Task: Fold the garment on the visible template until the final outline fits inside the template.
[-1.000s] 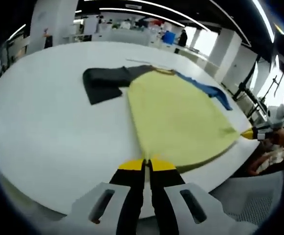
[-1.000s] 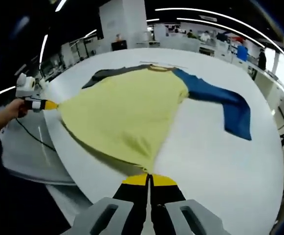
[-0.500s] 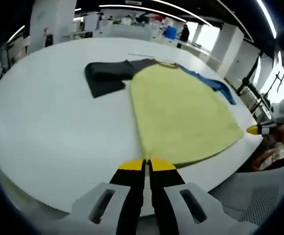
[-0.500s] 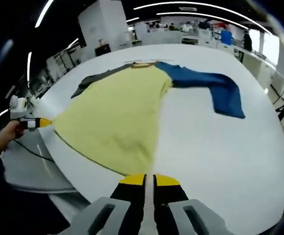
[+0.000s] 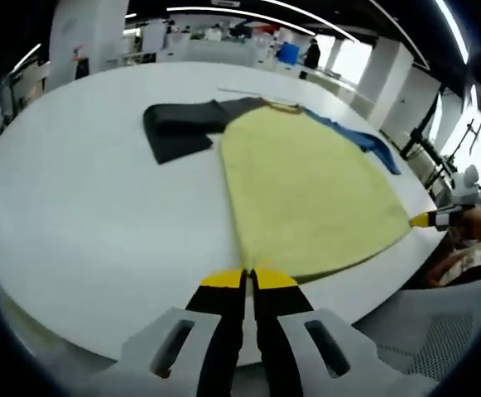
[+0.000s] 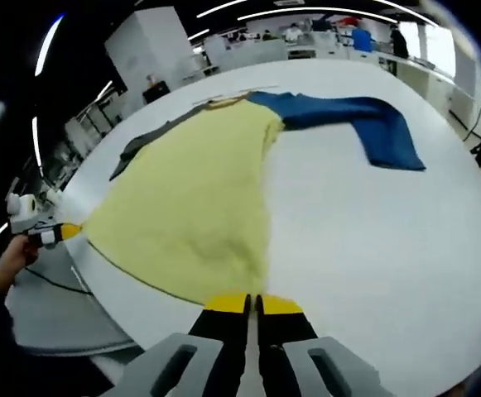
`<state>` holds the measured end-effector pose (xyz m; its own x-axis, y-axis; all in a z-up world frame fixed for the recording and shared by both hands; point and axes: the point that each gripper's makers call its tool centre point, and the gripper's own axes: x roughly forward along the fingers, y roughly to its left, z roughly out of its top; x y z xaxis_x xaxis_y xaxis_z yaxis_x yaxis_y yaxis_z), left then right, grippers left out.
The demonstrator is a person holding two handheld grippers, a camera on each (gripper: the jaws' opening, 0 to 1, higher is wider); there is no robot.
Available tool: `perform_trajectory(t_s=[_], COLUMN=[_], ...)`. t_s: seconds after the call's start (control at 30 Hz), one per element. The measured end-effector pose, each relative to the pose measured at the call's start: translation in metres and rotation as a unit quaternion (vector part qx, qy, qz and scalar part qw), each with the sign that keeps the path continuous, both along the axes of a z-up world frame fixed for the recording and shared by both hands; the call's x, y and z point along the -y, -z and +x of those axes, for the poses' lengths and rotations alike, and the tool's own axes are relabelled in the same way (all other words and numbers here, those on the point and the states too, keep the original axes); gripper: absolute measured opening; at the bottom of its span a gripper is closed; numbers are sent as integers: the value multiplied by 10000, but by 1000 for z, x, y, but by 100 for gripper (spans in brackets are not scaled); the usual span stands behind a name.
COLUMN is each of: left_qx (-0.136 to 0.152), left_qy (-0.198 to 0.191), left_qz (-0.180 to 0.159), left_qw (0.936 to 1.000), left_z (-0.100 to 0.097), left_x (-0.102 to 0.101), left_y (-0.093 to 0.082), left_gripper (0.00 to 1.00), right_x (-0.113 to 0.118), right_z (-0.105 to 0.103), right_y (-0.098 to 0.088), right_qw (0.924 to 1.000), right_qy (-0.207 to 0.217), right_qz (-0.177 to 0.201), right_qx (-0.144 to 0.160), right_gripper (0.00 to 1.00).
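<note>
No template outline is legible under the garment (image 5: 306, 190) on the white table (image 5: 83, 215), and its hem corners vanish between my pinched jaws, so the exact bite is hard to make out. My left gripper (image 5: 249, 279) is clamped on the hem corner nearest the table's edge, and my right gripper (image 6: 254, 303) is clamped on the other hem corner. The yellow body lies flat between them, with the dark sleeve (image 5: 178, 132) and blue sleeve (image 6: 364, 124) spread beyond it.
</note>
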<state>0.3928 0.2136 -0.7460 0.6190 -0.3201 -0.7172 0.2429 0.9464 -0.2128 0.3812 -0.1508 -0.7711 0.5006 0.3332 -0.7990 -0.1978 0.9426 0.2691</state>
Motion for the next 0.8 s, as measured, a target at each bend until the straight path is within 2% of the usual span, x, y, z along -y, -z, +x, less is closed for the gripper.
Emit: perform_trajectory(t_s=[0.1, 0.17, 0.23, 0.37, 0.4, 0.43, 0.53, 0.6, 0.67, 0.8], left_qx=[11, 37, 71, 71, 64, 52, -11, -66, -99, -253], left_qy=[21, 42, 82, 110, 116, 134, 162, 158, 163, 215], left_qz=[22, 52, 74, 47, 50, 62, 165, 174, 174, 261], left_qw=[10000, 10000, 9999, 9999, 9999, 9999, 9997, 9997, 9997, 9991], left_z=[0, 0, 0, 0, 0, -1, -3, -4, -6, -13], left_x=[0, 0, 0, 1, 1, 1, -2, -2, -3, -5], left_y=[-1, -3, -6, -9, -9, -9, -6, -3, -2, 3], left_gripper=[0, 0, 0, 0, 0, 0, 0, 0, 0, 0], right_x=[1, -2, -3, -10, -18, -22, -25, -17, -13, -6], right_z=[-3, -5, -4, -7, -9, -10, -15, -19, -19, -28], right_y=[-1, -9, -24, -46, -51, -52, -41, -26, -20, -3], right_qw=[9999, 9999, 9996, 9987, 9973, 9969, 9967, 9979, 9984, 9989], right_qy=[-76, -132, -178, -280, -509, -568, -666, -528, -417, -290], right_qz=[-98, -71, -96, -161, -150, -161, -251, -344, -356, -334], right_qx=[-53, -15, 192, 397, 498, 527, 399, 138, 124, -157], right_gripper=[0, 0, 0, 0, 0, 0, 0, 0, 0, 0])
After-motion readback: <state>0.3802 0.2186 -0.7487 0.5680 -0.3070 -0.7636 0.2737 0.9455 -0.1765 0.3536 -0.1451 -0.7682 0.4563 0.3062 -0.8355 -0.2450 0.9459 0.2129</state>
